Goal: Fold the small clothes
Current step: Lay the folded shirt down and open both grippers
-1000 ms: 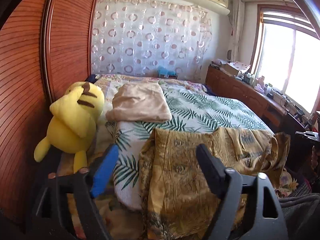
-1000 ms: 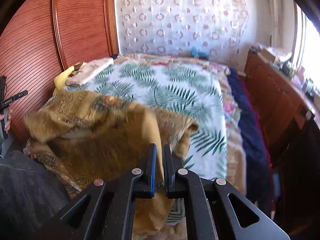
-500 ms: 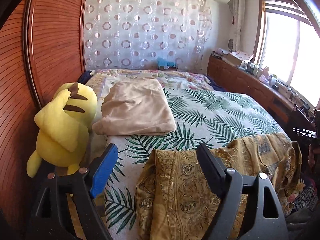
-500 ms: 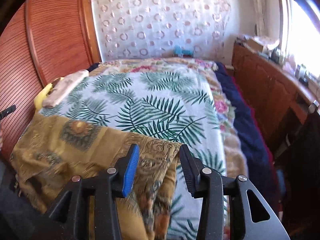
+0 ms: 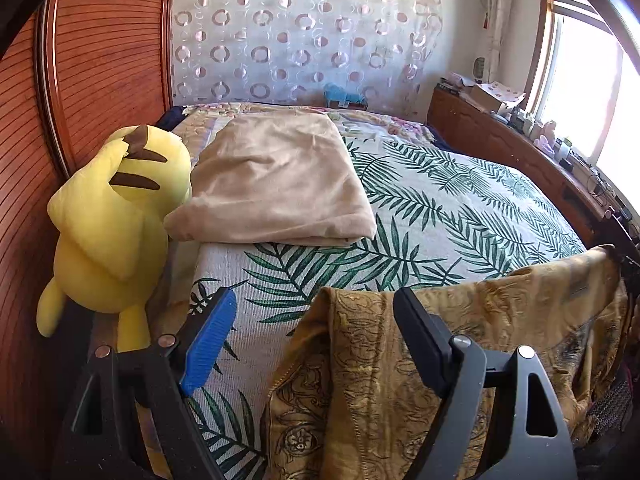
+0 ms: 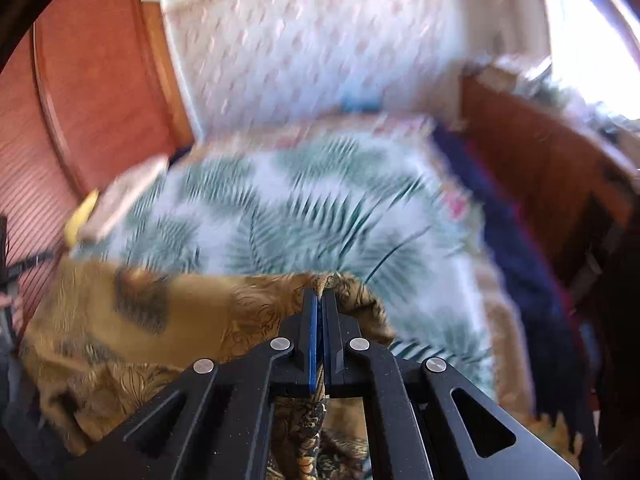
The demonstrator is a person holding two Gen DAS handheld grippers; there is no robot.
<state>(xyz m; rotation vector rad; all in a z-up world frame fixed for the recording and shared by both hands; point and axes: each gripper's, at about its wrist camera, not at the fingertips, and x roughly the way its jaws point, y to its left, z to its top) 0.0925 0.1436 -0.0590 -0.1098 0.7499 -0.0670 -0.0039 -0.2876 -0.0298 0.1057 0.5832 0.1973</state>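
A mustard-gold patterned garment (image 5: 460, 340) lies over the near edge of the bed. In the left wrist view my left gripper (image 5: 312, 312) is open, its jaws wide apart astride the garment's left corner, not gripping it. In the blurred right wrist view my right gripper (image 6: 319, 300) is shut on the garment's (image 6: 160, 320) right corner, with cloth pinched between the jaws. A folded beige garment (image 5: 276, 184) lies further up the bed on the left.
The bed has a palm-leaf cover (image 5: 440, 216). A yellow plush toy (image 5: 112, 220) sits at the bed's left edge against a wooden slatted wardrobe (image 5: 100, 80). A wooden sideboard (image 5: 520, 152) with clutter runs along the right under the window.
My right gripper has closed on the garment's right corner; half a second ago it was open. The left gripper has moved forward over the left corner, still open.
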